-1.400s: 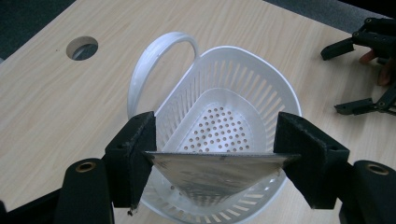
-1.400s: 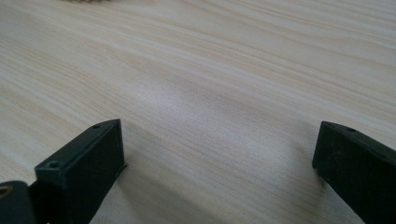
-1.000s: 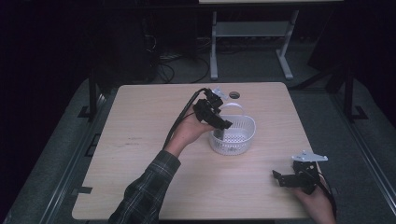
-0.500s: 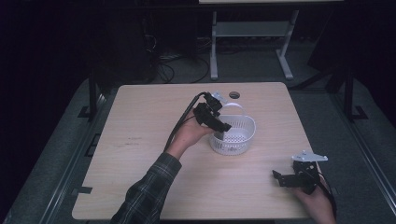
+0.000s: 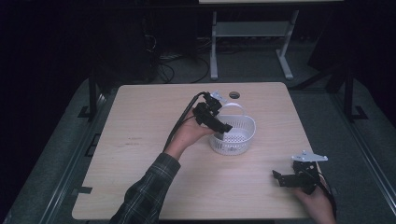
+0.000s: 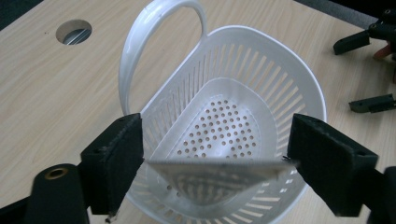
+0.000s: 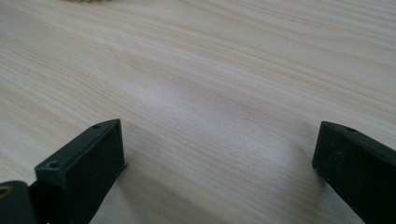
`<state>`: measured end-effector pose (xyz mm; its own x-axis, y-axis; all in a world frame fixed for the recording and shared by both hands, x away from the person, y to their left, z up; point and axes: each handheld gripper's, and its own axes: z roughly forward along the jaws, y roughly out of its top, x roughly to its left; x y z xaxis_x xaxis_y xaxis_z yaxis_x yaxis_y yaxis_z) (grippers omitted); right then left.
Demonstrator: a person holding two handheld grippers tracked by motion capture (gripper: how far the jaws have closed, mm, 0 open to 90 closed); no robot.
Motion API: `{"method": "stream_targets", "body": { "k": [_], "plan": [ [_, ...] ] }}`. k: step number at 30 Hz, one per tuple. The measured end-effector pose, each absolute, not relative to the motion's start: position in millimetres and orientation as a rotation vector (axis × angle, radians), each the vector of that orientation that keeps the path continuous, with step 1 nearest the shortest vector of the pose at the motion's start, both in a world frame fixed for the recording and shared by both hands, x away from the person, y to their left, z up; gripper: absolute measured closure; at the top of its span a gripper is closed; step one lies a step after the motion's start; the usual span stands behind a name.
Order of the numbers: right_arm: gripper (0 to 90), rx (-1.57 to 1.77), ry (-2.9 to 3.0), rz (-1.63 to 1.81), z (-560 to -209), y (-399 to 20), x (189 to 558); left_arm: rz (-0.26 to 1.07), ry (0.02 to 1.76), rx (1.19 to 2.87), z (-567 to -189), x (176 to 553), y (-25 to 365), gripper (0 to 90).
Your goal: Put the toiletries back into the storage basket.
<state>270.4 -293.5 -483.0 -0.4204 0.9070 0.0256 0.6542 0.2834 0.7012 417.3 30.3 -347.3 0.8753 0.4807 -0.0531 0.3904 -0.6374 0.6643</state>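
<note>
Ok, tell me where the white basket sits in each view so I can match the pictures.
High view: white basket just right of the table's middle, under the left hand-held gripper.
Left gripper view: it takes up the centre, handle arching up at top left, its near rim between the open jaws.
Right gripper view: bare wooden tabletop lies ahead of the jaws.
Shared landmark: the round hole in the table.

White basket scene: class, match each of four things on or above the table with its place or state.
Things:
1. white basket
2. left tongs
3. right tongs
4. round hole

Places or states:
A. open, low near the table's near right corner
B. in the tabletop, beyond the basket
C. open, over the basket's near rim
D. standing mid-table, handle up

Pairs: 1-D, 2-C, 3-A, 4-B
</note>
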Motion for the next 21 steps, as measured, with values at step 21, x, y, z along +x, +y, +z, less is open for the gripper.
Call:
{"method": "stream_targets", "body": {
  "k": [21],
  "plan": [
    [1.6,1.408,2.179,0.914,-483.0,-293.5,270.5,0.188,0.633,2.282,-336.4,405.3,72.1,14.7]
  ]
}}
